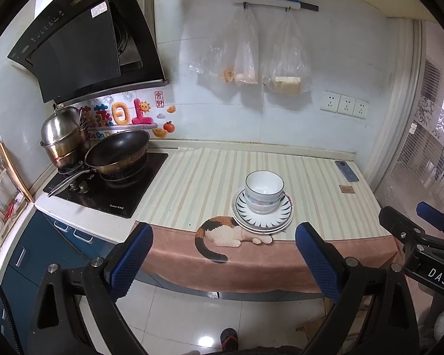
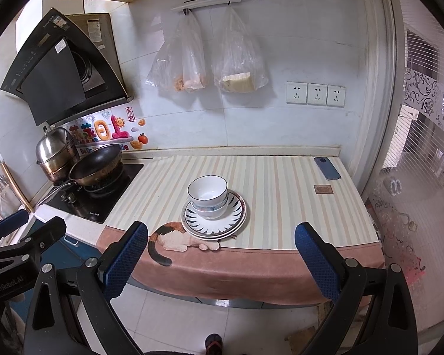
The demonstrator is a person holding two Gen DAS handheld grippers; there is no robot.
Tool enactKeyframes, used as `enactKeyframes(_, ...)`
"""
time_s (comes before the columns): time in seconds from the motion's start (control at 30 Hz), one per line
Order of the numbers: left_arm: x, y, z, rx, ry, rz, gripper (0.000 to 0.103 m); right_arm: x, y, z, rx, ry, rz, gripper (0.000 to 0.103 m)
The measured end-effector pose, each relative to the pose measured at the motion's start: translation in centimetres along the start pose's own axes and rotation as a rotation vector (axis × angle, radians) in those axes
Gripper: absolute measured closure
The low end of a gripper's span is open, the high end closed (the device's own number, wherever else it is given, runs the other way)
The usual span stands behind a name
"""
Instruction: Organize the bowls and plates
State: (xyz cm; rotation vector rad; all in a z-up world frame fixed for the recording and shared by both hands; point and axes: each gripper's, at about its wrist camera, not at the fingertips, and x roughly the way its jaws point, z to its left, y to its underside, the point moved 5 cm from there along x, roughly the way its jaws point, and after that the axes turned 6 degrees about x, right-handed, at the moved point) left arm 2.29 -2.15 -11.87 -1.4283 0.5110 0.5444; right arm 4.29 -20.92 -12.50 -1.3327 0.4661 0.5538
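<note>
Your left hand-held gripper (image 1: pixel 223 259) carries 2 black fingers faced with blue, dimpled pads (image 1: pixel 133 261), each arm pinned by round silver screws. A black coiled cable runs up the lower-left edge of its view. Your right hand-held gripper (image 2: pixel 222 257) is built the same: black angular frame with triangular cut-outs, blue textured pads (image 2: pixel 316 261), silver screws. Seen from the left camera, its black body bears white lettering "DAS"; seen from the right camera, the left unit reads "GenRobot.AI". Your sandalled foot (image 1: pixel 229 338), red-strapped, shows below.
</note>
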Motion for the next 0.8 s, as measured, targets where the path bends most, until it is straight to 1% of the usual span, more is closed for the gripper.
enactKeyframes(0.4, 0.5, 0.0, 0.6, -0.021, 0.001, 0.009, 0.004, 0.6, 0.0, -0.2, -0.001, 0.006, 0.015, 0.001)
enactKeyframes(0.8, 0.9, 0.0, 0.4, -0.020, -0.002, 0.016, 0.004, 1.4, -0.1, -0.8, 0.000, 0.004, 0.024, 0.001)
